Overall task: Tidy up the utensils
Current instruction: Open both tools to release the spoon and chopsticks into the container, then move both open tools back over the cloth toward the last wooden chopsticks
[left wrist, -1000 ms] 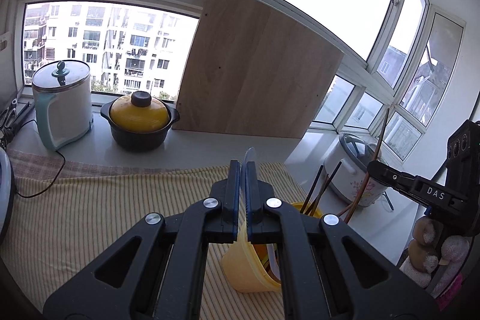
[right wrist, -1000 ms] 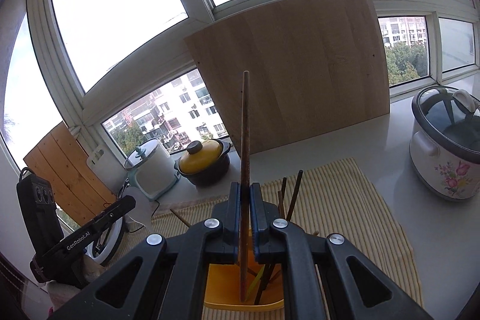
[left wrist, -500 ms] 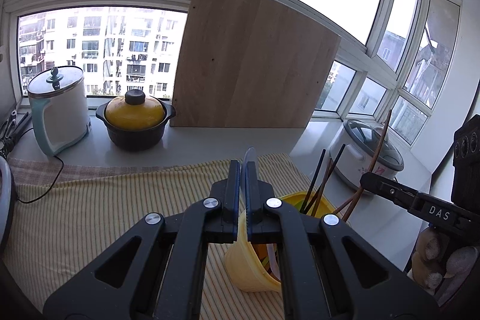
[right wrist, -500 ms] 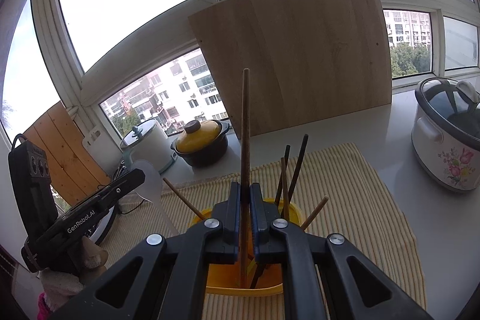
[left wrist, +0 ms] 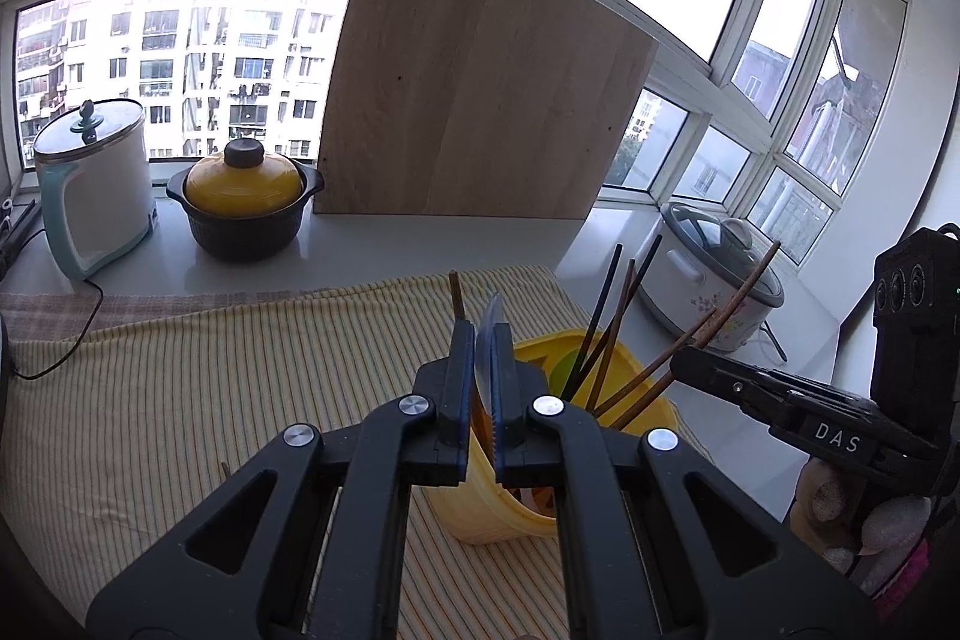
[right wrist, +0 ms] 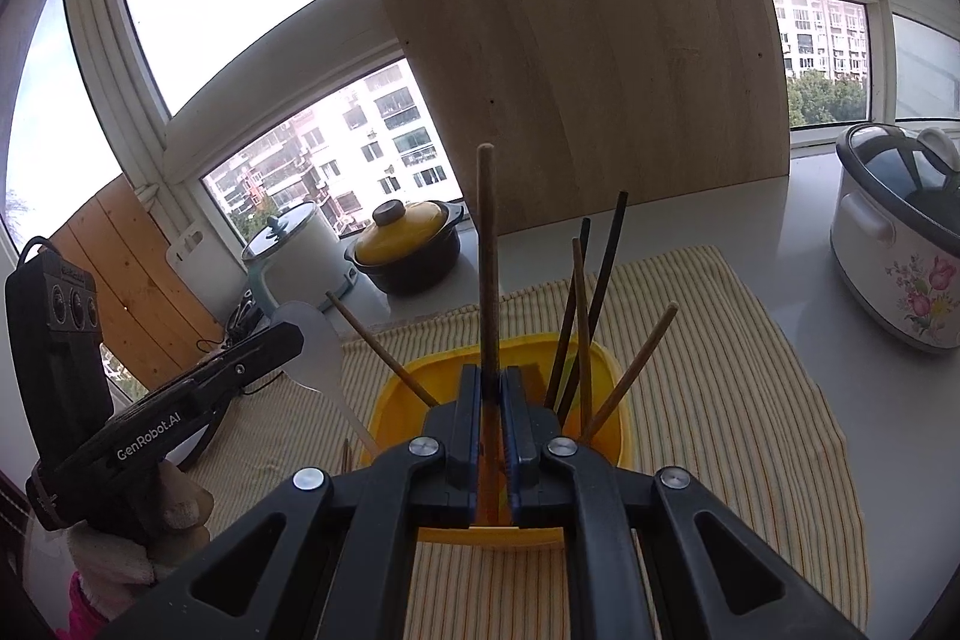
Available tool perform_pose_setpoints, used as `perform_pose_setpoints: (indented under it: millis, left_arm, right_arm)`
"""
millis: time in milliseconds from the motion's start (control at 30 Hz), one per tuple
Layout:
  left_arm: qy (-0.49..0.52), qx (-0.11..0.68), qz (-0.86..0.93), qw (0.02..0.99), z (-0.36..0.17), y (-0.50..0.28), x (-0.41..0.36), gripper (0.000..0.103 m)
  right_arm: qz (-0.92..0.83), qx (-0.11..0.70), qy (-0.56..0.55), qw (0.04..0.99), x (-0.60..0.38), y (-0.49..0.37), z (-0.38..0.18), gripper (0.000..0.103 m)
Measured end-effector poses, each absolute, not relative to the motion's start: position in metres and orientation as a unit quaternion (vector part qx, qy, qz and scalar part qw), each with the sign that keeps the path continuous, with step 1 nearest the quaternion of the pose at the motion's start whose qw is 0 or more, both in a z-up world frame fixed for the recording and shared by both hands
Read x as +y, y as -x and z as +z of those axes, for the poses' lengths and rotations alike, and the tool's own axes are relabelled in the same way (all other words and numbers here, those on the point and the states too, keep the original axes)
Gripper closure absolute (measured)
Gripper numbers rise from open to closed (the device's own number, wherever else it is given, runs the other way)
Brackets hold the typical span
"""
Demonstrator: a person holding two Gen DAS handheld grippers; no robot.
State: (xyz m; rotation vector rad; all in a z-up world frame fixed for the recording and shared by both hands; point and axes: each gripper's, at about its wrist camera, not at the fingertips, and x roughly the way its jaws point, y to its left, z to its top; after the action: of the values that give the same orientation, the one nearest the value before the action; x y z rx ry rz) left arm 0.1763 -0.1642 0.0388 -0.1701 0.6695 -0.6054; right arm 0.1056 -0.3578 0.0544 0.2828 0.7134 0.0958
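Right gripper [right wrist: 492, 397] clenched on a brown wooden chopstick [right wrist: 487, 244], lower end down inside the yellow holder [right wrist: 606, 370] at 6 o'clock on the striped cloth [right wrist: 720, 370]. Left gripper [left wrist: 478, 358] clenched on a translucent plastic spoon [right wrist: 315, 346], bowl up, handle reaching toward the holder's rim at 9 o'clock; insertion unclear. Several dark and wooden chopsticks [right wrist: 594, 292] lean in the holder at 1 o'clock. Likely near done: release both. Board [right wrist: 600, 70] far at 12.

Yellow bin [right wrist: 606, 382] sitting on yellow-and-white striped cloth [right wrist: 738, 376]; black pot [left wrist: 243, 226] wearing yellow lid [left wrist: 243, 181]; white cooker [right wrist: 894, 268] showing pink floral print; pale wood-grain board [left wrist: 480, 100] leaning behind.
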Motion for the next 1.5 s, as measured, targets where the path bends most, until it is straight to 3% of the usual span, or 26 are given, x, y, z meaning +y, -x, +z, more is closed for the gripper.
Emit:
perform_pose_setpoints:
  millis: [100,167,933,1300,1400,1500]
  left_arm:
    - [0.090,0.331,-0.302,0.890,0.037,-0.175,-0.162,0.098]
    - [0.089,0.334,-0.304,0.888,0.036,-0.174,-0.161,0.093]
    - [0.109,0.377,-0.238,0.889,-0.002,-0.179,-0.076,0.093]
    - [0.128,0.440,-0.208,0.864,-0.055,-0.176,-0.043,0.093]
    - [0.127,0.456,-0.204,0.857,-0.071,-0.172,-0.044,0.081]
    - [0.127,0.471,-0.207,0.848,-0.089,-0.166,-0.050,0.079]
  right_arm:
    - [0.045,0.351,-0.134,0.926,-0.354,-0.105,0.053,0.091]
    - [0.043,0.351,-0.134,0.926,-0.354,-0.105,0.052,0.078]
    - [0.053,0.322,-0.109,0.939,-0.324,-0.089,0.073,0.076]
    - [0.116,0.354,-0.046,0.927,-0.265,-0.073,0.041,0.073]
    - [0.125,0.369,-0.032,0.920,-0.251,-0.067,0.022,0.073]
    - [0.132,0.385,-0.039,0.912,-0.244,-0.063,0.004,0.073]
